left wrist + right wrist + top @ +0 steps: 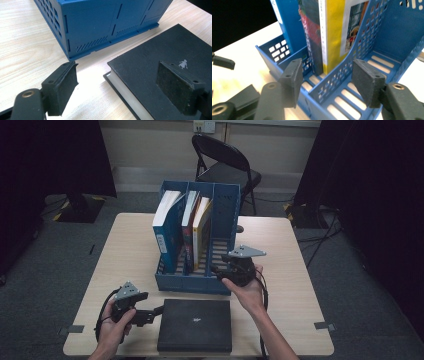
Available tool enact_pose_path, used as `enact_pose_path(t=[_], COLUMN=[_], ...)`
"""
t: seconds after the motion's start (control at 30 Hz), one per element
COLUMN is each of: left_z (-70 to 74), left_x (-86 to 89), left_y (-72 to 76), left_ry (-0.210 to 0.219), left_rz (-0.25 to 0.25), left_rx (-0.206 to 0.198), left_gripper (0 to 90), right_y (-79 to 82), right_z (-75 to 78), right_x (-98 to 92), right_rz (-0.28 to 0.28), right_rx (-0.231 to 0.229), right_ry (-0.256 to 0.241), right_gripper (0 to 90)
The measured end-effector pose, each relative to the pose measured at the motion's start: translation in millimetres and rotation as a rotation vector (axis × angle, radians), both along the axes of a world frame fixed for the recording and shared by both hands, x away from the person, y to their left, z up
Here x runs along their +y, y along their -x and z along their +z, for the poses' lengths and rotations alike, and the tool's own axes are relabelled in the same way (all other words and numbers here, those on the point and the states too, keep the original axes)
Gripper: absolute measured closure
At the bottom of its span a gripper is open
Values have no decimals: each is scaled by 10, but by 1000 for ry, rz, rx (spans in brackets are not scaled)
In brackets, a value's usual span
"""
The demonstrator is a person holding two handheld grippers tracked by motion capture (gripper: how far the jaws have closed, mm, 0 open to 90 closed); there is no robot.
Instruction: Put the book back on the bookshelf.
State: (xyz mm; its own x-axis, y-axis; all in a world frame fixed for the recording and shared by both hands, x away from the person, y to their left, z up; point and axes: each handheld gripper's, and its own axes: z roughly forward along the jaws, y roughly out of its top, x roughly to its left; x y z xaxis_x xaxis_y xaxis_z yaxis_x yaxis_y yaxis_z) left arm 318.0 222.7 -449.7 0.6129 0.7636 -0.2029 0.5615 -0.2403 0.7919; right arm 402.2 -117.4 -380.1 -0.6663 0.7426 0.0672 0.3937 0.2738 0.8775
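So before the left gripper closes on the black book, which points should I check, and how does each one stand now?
1. Left gripper open: ok, its fingers are spread wide.
2. Black book between those fingers: not ok yet; one finger is over the cover, the other beside the book's corner above the table.
3. Book lying flat and free: ok, it is apart from the blue file rack.
4. Free slot in the rack: ok, the rightmost compartment holds nothing.
5. Right gripper steadying the rack: cannot tell; it is open, straddling the divider at the rack's front, contact unclear.
6. Standing books stable: ok, they lean in the left and middle slots.
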Motion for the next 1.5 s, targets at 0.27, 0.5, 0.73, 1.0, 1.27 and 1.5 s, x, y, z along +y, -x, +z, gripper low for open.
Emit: enact_pose_path(t=[0.27,0.5,0.73,1.0,1.27,1.5], left_z=[-1,-11,3,-3,-66,-168], left_x=[-16,-51,-127,-249,-369,-364], left_y=[1,-6,-14,-101,-152,-194], left_ry=[-1,-12,-19,-52,-93,-94], left_rz=[5,-3,-39,-76,-106,-134], left_rx=[-3,3,8,38,24,62], left_gripper=[182,214,213,226,290,291], right_y=[306,555,786,965,1004,933], right_z=[-37,-101,-278,-552,-773,-858], right_x=[-98,-300,-436,-545,-499,-351], right_rz=[29,18,34,56,75,100], right_rx=[7,37,93,175,237,254], right_ry=[22,4,3,35,25,56], right_gripper=[346,313,275,227,236,260])
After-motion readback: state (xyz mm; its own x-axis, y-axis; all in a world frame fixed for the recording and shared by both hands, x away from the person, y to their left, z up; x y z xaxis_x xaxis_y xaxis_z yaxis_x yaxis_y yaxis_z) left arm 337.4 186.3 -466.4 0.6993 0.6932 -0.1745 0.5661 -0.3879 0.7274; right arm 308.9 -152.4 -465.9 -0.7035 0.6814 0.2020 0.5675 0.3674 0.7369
